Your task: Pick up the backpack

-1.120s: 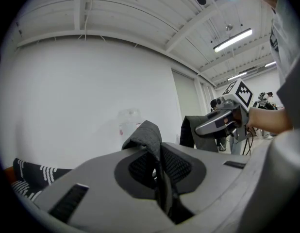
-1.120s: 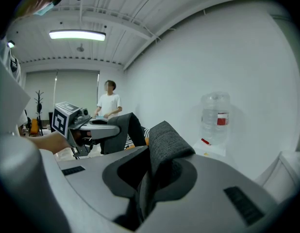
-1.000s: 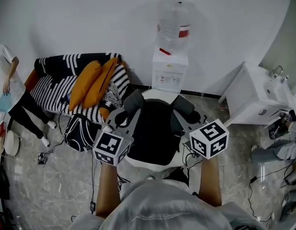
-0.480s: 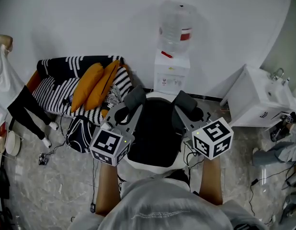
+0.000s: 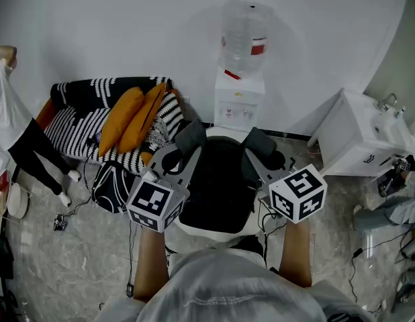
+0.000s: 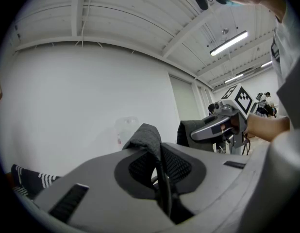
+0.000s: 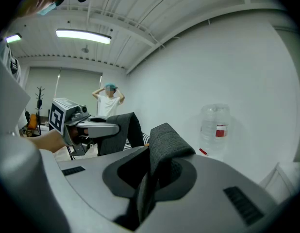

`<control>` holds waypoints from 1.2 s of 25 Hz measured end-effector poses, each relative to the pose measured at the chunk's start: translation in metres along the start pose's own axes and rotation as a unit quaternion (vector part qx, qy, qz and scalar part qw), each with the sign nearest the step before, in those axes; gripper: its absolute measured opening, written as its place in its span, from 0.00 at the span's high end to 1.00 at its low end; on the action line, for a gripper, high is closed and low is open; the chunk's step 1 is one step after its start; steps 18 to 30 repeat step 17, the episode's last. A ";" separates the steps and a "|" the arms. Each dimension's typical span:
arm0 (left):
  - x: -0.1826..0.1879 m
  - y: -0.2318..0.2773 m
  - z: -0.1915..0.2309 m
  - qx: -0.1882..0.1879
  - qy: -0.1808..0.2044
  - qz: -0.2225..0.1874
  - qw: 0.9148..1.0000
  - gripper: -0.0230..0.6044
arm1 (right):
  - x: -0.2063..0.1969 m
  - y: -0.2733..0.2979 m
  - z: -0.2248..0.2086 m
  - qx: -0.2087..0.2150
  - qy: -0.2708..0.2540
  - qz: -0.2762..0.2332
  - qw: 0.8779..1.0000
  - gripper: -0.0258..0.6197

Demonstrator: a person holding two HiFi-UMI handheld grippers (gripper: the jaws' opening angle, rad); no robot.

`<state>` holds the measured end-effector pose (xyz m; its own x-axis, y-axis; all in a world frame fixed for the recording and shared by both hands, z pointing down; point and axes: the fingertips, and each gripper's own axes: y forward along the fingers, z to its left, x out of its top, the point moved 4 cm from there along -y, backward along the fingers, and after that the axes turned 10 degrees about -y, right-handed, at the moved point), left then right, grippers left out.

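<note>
Head view: left gripper (image 5: 187, 154) clamps left strap (image 5: 189, 137), right gripper (image 5: 252, 155) clamps right strap (image 5: 259, 141) of backpack (image 5: 217, 183); jug (image 5: 242, 27) red label (image 5: 258, 46) unreadable.

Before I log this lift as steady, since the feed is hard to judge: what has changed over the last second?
The bystander at left has raised their arms overhead. Unchanged: the left claw and right claw stay shut on the backpack straps, holding it up.
</note>
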<state>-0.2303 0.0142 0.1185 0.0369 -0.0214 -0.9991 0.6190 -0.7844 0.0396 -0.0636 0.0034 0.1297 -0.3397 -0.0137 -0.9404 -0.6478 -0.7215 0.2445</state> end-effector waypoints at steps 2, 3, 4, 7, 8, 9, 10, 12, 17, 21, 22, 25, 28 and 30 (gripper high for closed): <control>-0.001 0.000 -0.001 0.000 -0.002 0.001 1.000 0.89 | -0.002 -0.001 0.001 0.000 0.001 0.003 1.000 0.91; -0.002 0.000 -0.002 -0.001 -0.003 0.003 1.000 0.89 | -0.003 -0.001 0.001 0.000 0.002 0.004 1.000 0.91; -0.003 0.001 -0.002 -0.002 -0.003 0.003 1.000 0.89 | -0.004 0.000 0.001 0.001 0.003 0.005 1.000 0.91; -0.005 0.002 -0.001 -0.003 -0.005 0.006 1.000 0.89 | -0.006 0.001 0.001 0.002 0.005 0.008 1.000 0.91; -0.005 0.003 -0.001 -0.003 -0.005 0.007 1.000 0.89 | -0.007 0.001 0.001 0.002 0.006 0.009 1.000 0.91; -0.006 0.004 -0.001 -0.004 -0.006 0.009 1.000 0.89 | -0.008 0.001 0.000 0.002 0.007 0.011 1.000 0.91; -0.006 0.004 -0.001 -0.004 -0.007 0.010 1.000 0.89 | -0.009 0.001 0.000 0.002 0.008 0.012 1.000 0.91; -0.008 0.005 -0.001 -0.003 -0.010 0.011 1.000 0.89 | -0.010 0.001 0.000 0.003 0.008 0.014 1.000 0.91; -0.011 0.008 0.000 -0.002 -0.016 0.015 1.000 0.89 | -0.013 0.003 -0.001 0.005 0.008 0.016 1.000 0.91; -0.011 0.008 0.000 -0.002 -0.016 0.015 1.000 0.89 | -0.013 0.003 -0.001 0.005 0.008 0.016 1.000 0.91; -0.011 0.008 0.000 -0.002 -0.016 0.015 1.000 0.89 | -0.013 0.003 -0.001 0.005 0.008 0.016 1.000 0.91; -0.011 0.008 0.000 -0.002 -0.016 0.015 1.000 0.89 | -0.013 0.003 -0.001 0.005 0.008 0.016 1.000 0.91; -0.011 0.008 0.000 -0.002 -0.016 0.015 1.000 0.89 | -0.013 0.003 -0.001 0.005 0.008 0.016 1.000 0.91; -0.011 0.008 0.000 -0.002 -0.016 0.015 1.000 0.89 | -0.013 0.003 -0.001 0.005 0.008 0.016 1.000 0.91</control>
